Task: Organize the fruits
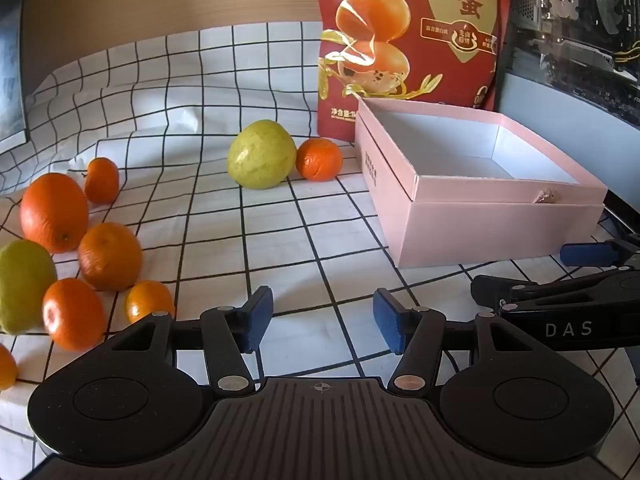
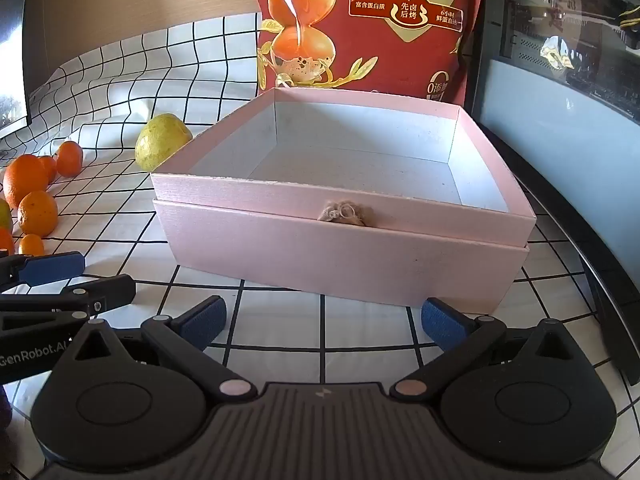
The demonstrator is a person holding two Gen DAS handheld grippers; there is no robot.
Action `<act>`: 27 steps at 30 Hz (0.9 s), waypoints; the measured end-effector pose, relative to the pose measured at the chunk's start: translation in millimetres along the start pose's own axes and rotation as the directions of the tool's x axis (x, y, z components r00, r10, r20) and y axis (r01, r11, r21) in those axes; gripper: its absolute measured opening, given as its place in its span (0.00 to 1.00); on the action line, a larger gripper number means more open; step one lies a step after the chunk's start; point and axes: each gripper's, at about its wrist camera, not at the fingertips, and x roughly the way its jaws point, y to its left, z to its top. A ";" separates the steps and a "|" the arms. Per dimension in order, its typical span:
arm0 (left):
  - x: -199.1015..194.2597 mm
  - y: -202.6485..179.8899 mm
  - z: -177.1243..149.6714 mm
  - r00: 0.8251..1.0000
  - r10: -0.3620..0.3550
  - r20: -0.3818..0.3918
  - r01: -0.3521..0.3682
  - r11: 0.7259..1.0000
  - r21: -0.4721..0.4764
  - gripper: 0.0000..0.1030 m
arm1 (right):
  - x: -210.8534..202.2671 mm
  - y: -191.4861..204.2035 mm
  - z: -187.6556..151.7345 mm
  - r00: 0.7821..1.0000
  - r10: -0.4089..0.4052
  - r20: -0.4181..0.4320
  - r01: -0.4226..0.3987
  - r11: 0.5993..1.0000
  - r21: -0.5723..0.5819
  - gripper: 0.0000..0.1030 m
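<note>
A pink open box stands on the checked cloth with nothing inside. A yellow-green fruit lies left of it, with a small orange touching it. Several oranges and another green fruit are grouped at the far left. My left gripper hovers open over bare cloth, nothing between its blue pads. My right gripper stands wide open just in front of the box's near wall. In the left wrist view the right gripper's fingers show at the right edge.
A tall red snack bag stands behind the box. A dark monitor or glass panel rises on the right, with a table edge curving below it. The cloth is rumpled up against the wooden back wall.
</note>
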 end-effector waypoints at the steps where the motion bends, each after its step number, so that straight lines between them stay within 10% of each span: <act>1: -0.1 0.7 0.0 1.000 0.001 0.000 -0.001 1.000 0.001 0.60 | 0.0 0.0 0.0 1.000 0.000 0.000 0.000 1.000 0.000 1.00; 27: 0.2 -0.8 -0.2 1.000 0.011 -0.002 -0.011 1.000 0.015 0.60 | -0.3 -0.1 0.7 1.000 0.000 -0.001 0.000 1.000 0.000 1.00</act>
